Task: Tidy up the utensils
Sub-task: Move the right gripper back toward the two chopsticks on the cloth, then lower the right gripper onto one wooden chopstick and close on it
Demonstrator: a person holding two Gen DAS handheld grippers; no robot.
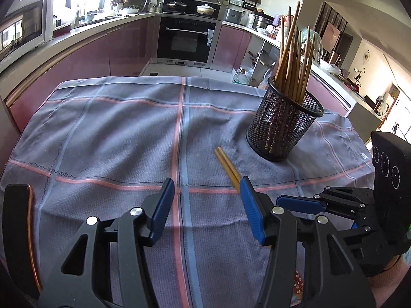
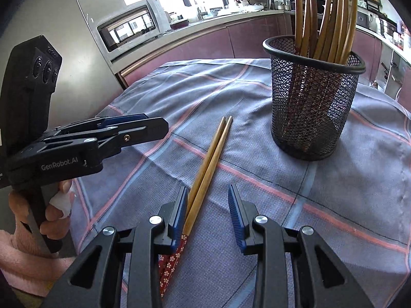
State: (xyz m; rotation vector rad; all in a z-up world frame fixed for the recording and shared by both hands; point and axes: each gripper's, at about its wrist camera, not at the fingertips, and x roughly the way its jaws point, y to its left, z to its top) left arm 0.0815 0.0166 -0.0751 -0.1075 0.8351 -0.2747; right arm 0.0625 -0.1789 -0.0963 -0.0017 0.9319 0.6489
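Here, a checked cloth covers the kitchen table.

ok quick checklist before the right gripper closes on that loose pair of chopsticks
1. Chopstick pair lies between the right gripper jaws: ok.
2. Jaws open, not yet pressing: ok.
3. Pair centred in the gap: not ok, it sits against the left pad.
4. Left gripper clear of the pair: cannot tell, one finger overlaps it.
5. Mesh holder upright, with room: ok.
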